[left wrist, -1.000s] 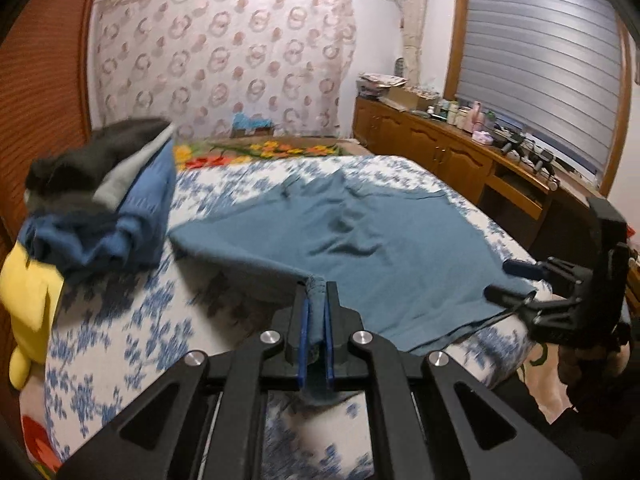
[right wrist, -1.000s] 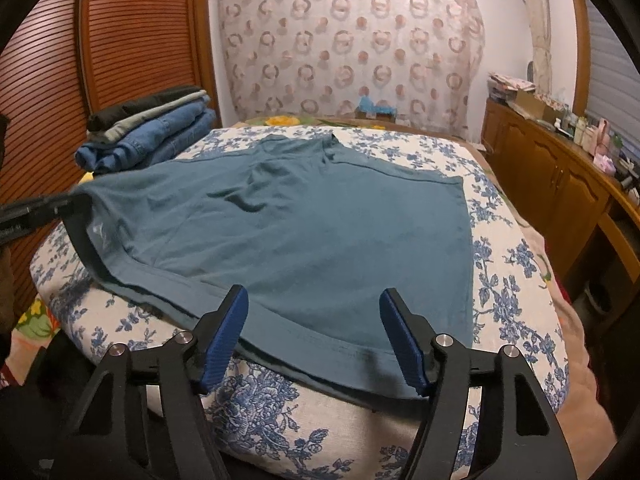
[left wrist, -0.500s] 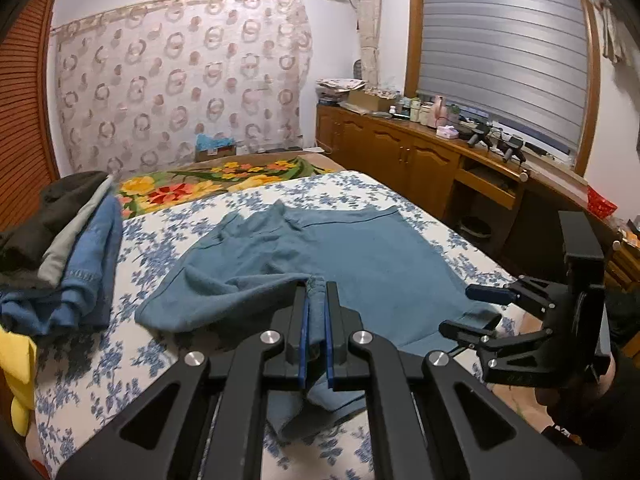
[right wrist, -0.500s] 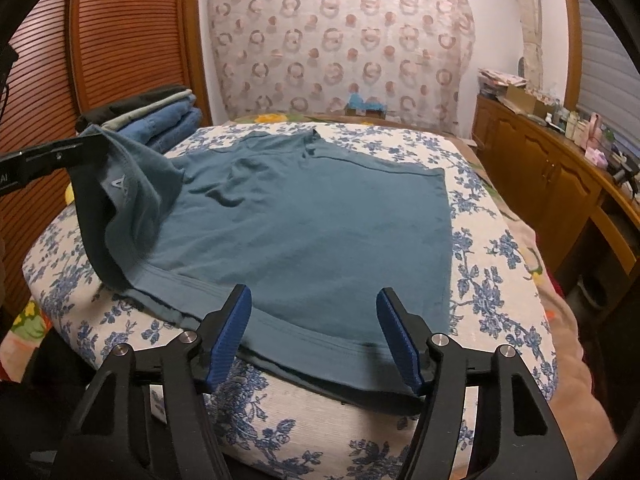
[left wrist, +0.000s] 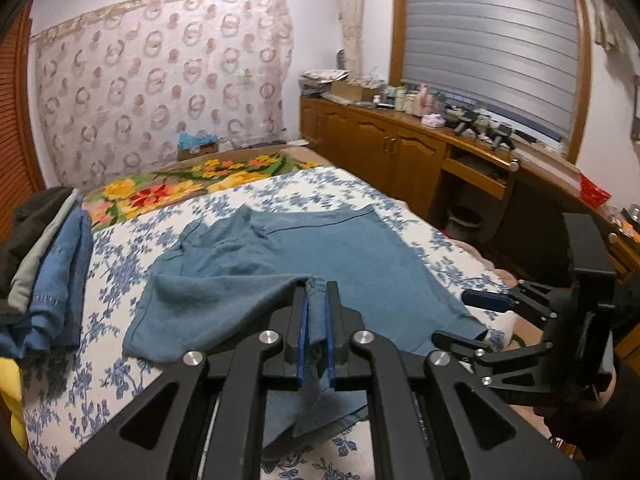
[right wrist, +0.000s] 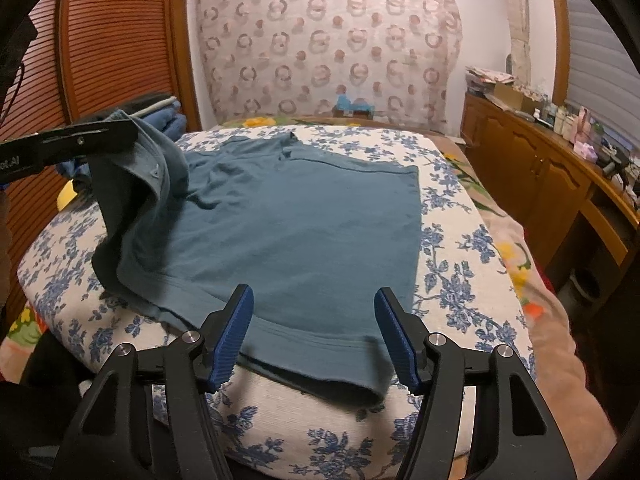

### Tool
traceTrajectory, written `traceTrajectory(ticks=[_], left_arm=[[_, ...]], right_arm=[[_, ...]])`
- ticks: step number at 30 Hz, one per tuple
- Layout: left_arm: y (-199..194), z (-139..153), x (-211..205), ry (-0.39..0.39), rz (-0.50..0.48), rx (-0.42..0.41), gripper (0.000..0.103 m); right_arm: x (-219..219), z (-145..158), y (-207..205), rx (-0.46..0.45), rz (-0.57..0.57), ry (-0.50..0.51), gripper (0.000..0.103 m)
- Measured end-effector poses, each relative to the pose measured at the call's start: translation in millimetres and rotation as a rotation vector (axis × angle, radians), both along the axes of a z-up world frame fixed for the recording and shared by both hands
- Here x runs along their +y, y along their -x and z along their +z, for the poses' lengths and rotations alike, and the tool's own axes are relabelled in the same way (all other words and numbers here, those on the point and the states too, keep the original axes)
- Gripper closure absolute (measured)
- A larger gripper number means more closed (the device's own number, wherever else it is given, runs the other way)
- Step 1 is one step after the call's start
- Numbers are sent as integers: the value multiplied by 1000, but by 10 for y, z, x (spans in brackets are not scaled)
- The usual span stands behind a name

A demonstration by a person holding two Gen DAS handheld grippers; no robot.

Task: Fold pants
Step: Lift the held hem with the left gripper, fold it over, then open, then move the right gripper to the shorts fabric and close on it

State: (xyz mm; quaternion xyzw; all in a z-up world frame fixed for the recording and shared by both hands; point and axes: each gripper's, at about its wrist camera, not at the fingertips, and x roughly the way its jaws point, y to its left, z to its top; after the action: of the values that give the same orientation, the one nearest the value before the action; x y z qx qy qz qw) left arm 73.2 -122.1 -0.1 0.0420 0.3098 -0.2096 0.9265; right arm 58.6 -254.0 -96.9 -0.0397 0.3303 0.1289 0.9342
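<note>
Bed (right wrist: 460, 264) scene: left gripper (left wrist: 315, 322), jaws clamped on pants (right wrist: 304, 216) corner, has dragged it inward, starting the fold. Right gripper (right wrist: 316, 336) jaws apart, narrowing slightly, nothing gripped.

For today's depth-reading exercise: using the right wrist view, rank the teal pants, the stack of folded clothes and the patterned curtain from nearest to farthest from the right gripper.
1. Teal pants: spread on the bed, their near hem lying between the right gripper's open fingers.
2. Stack of folded clothes: far left, by the wooden door.
3. Patterned curtain: back wall, beyond the bed.
</note>
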Motion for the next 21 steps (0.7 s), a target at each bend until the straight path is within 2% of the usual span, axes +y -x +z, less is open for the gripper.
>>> traceTrajectory(ticks=[4,5,6,8,9,15,21], left_arm=[[-20,-5,107,18,20,18,77],[-6,7,161,21,30,11,70],[0,13,196,22,38,8,58],[22,14,284,24,50,10,47],[36,14,330,30,54,11,43],[80,-135,555,10,98,32,43],[64,-462,668,-11,120,108,43]], right_arm=[[-14,-12,-12,6,-2,-2,39],[-9,-13,-16,7,-1,-2,39],[-10,-14,-15,6,-1,-2,39],[-5,-13,-19,6,2,-4,41],[10,-14,-25,7,7,-5,45],[147,5,-103,19,45,-23,55],[349,155,-172,5,106,-44,57]])
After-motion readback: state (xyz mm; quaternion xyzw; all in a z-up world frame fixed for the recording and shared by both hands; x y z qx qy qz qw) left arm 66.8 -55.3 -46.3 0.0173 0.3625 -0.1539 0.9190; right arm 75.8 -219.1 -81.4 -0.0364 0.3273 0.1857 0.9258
